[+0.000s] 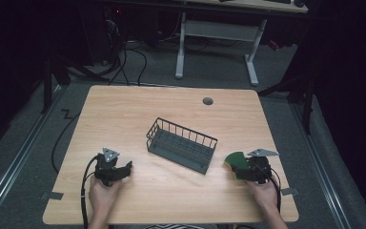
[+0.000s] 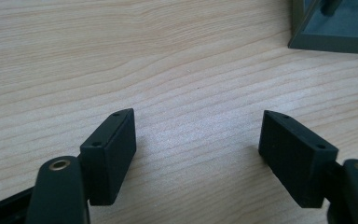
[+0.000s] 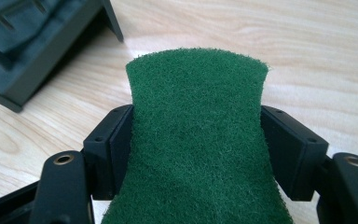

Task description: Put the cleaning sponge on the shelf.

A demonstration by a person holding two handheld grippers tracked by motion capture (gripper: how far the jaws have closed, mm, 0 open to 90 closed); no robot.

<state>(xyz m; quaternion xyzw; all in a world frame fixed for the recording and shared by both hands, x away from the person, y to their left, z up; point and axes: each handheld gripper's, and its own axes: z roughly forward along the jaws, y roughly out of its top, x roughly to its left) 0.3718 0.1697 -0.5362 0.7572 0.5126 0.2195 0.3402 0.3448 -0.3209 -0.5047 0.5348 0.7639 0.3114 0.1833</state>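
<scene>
Pale wooden table point(image 1: 171, 107), dark wire basket point(image 1: 181, 144) mid-table. Right gripper point(image 1: 246, 168) near the basket's right end, jaws clamped on a green sponge point(image 3: 198, 140). Left gripper point(image 1: 124, 170) low over bare wood, jaws wide, holding nothing.

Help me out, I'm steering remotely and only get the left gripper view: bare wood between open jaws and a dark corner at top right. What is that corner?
Observer: A dark wire basket, mid-table.
Operator: Anything in it?
Observer: From the high view it looks empty.
Operator: And the other hand?
Observer: The right gripper is shut on a green scouring pad, just right of the basket.
</scene>
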